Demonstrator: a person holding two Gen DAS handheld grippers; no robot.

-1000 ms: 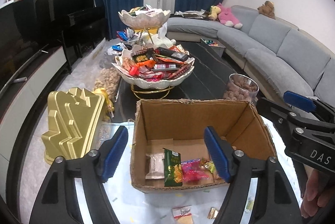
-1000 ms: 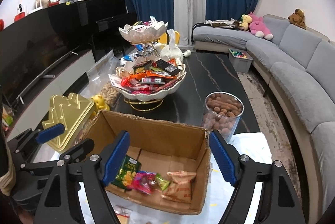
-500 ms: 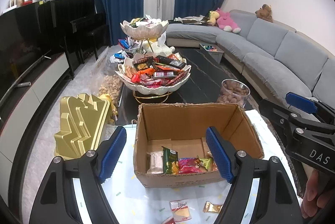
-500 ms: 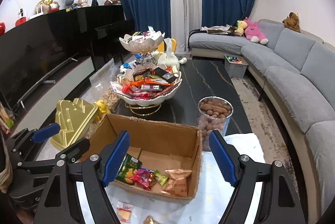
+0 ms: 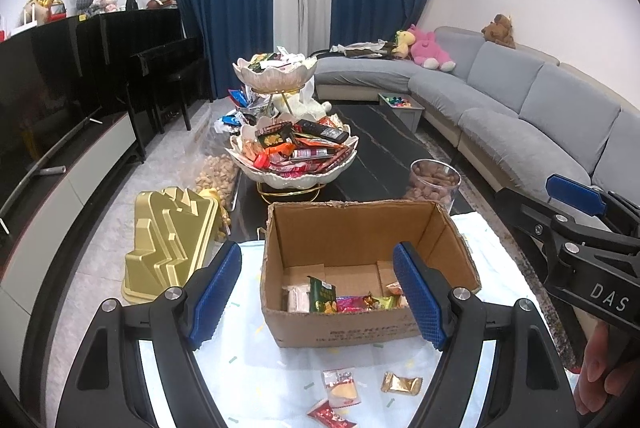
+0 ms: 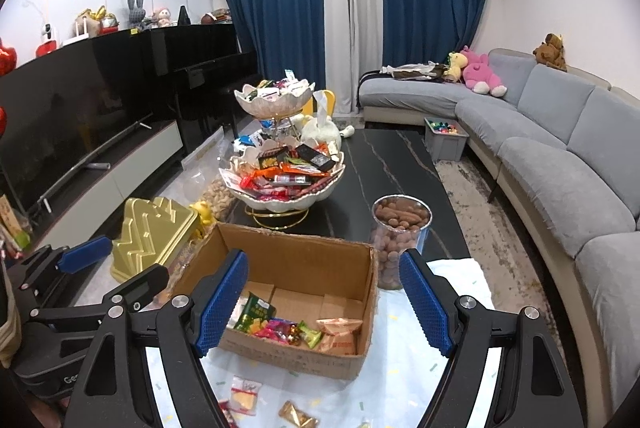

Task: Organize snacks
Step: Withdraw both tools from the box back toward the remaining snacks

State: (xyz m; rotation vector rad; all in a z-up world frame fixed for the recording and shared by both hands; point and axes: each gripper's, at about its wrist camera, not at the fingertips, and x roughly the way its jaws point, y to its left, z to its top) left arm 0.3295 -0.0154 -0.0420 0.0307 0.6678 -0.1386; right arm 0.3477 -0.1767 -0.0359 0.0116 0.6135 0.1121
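Note:
An open cardboard box (image 5: 360, 328) sits on a pale cloth and holds several snack packets, among them a green bag (image 5: 322, 294); it also shows in the right wrist view (image 6: 296, 260). Loose snacks lie in front of it: a clear packet (image 5: 341, 388), a gold packet (image 5: 401, 383) and a red one (image 5: 330, 418). My left gripper (image 5: 316, 302) is open and empty, held above and in front of the box. My right gripper (image 6: 322, 308) is open and empty, also above the box's near side.
A two-tier white bowl stand (image 5: 294, 164) full of snacks stands on the dark table (image 5: 384, 144) behind the box. A clear jar of nuts (image 6: 400, 232) stands at the box's right. A gold tin (image 5: 168, 240) lies to the left. A grey sofa (image 6: 560, 164) runs along the right.
Both grippers have pulled back and up from the box, so it looks smaller and the loose snacks in front of it have come into view. Both stay open.

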